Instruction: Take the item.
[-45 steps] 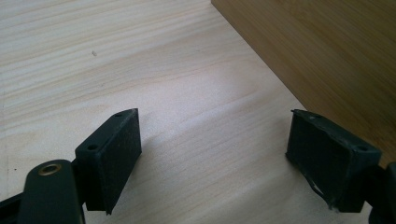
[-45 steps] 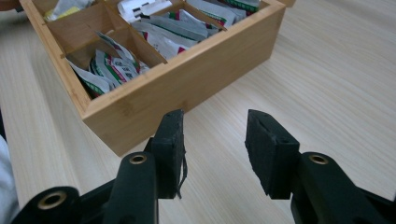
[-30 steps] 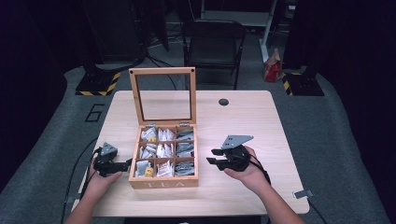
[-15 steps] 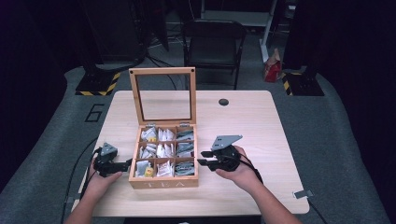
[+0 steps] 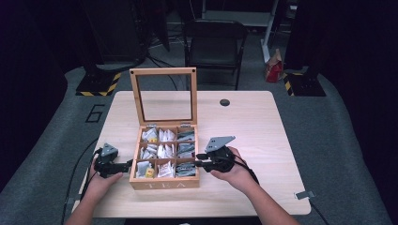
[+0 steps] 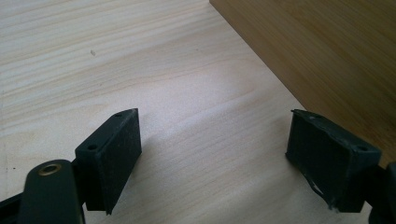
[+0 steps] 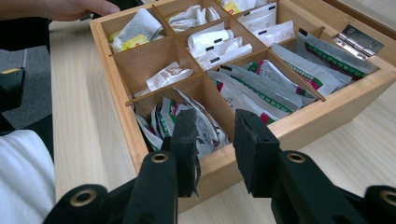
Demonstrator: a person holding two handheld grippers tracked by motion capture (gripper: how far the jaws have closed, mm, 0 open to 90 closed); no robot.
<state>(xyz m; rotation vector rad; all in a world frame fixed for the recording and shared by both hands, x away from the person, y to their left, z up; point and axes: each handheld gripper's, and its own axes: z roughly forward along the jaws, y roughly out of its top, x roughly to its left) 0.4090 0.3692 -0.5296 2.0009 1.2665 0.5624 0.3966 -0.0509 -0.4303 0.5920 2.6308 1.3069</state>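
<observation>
Right gripper view: right tongs (image 7: 212,149), jaws just closing, apparently empty, approach near-right tea sachets (image 7: 198,123); next, pinch one. Left tongs (image 6: 233,158) released.

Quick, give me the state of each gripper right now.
Left gripper: open, nothing between its jaws, beside the wooden tea box.
Right gripper: open, jaws have just been closing, over the white-and-green tea sachets, nothing held.

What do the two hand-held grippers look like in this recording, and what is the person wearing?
Both are black. The right hand-held gripper carries a grey three-cornered plate on top; the left hand-held gripper a smaller grey one. Each has flat rectangular black pads, brass-coloured pivot rivets and a trailing black cable. Forearms bare.
</observation>
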